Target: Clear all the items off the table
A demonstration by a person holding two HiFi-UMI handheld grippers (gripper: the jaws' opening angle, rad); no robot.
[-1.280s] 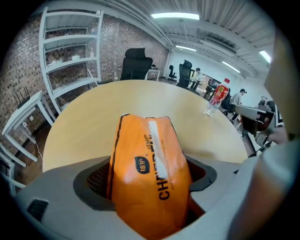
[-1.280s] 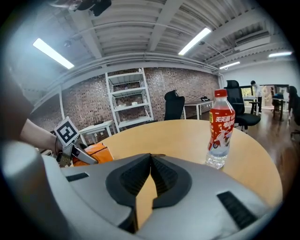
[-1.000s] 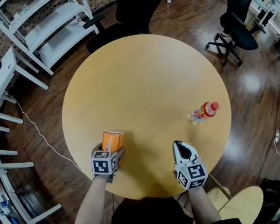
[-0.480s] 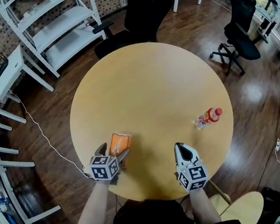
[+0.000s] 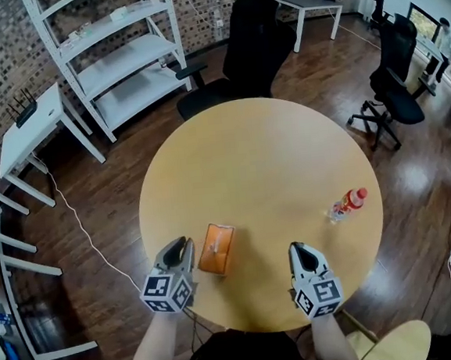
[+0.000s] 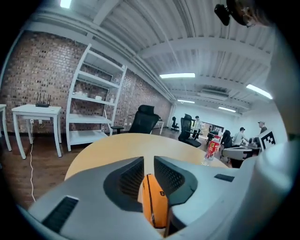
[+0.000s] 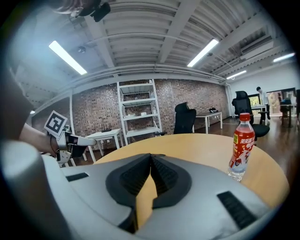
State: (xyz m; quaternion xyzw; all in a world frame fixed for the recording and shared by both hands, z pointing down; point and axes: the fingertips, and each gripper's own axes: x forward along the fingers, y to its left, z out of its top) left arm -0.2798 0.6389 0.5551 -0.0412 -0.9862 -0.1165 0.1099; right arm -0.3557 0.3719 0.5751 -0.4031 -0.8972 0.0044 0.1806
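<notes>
Packet (image 5: 217,248) lying flat on counter (image 5: 263,156), just right of left gripper (image 5: 178,248). Left jaws closing, down to thin slit. Left gripper view shows orange in slot, but head view says nothing clamped, so no real hold imo. Better: open wide, straddle packet's narrow width, squeeze mid-body, lift clear. Right gripper (image 5: 298,247) fully closed, empty. Bottle (image 5: 348,204) upright near right edge, probably its job.

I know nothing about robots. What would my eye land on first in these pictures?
A big round wooden table fills the middle of the head view. An orange pack lies flat near its front edge, left of centre, and a bottle with a red cap and label stands alone near the right edge. Behind the table waits a black chair.
</notes>
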